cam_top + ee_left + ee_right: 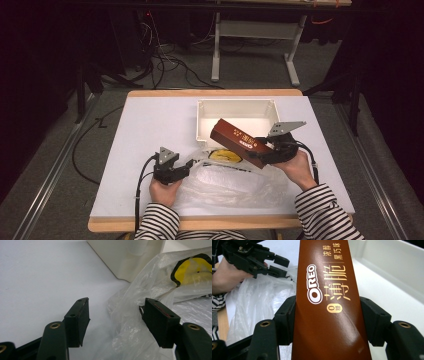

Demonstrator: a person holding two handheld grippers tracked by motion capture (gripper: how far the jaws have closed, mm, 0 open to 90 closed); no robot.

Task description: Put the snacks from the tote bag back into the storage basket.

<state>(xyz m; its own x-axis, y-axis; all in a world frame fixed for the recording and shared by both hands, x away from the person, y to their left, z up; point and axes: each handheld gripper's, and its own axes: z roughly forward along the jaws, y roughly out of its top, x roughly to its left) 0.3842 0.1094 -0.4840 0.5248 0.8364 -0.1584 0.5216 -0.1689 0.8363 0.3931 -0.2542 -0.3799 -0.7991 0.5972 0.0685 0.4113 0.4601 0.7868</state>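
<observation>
Striped sleeves (320, 212) and two hands enter at the bottom of the high view, each hand holding one claw. Right claw (272, 150), in the right hand (299, 170), is clamped on the near end of a long brown Oreo box (239, 141); in the right gripper view its two black jaws press against the box's opposite long sides, and the box (329, 302) runs straight away from the camera with its white logo and gold lettering facing up. Seen from above, the box is tilted and off the bench, its far end reaching over the near wall of an open white bin (202, 117) that stands at the middle of the white bench (145, 130). Left claw (186, 170), in the left hand (165, 192), has its jaws apart; in the left gripper view a fold of a clear plastic bag (130, 322) rises between them, close to the right-hand jaw, and whether it touches that jaw cannot be told. Spread crumpled on the bench between the two hands, the bag (225, 182) touches the bin's near wall. A yellow, black-edged printed patch (192, 268) shows on or through the plastic.
</observation>
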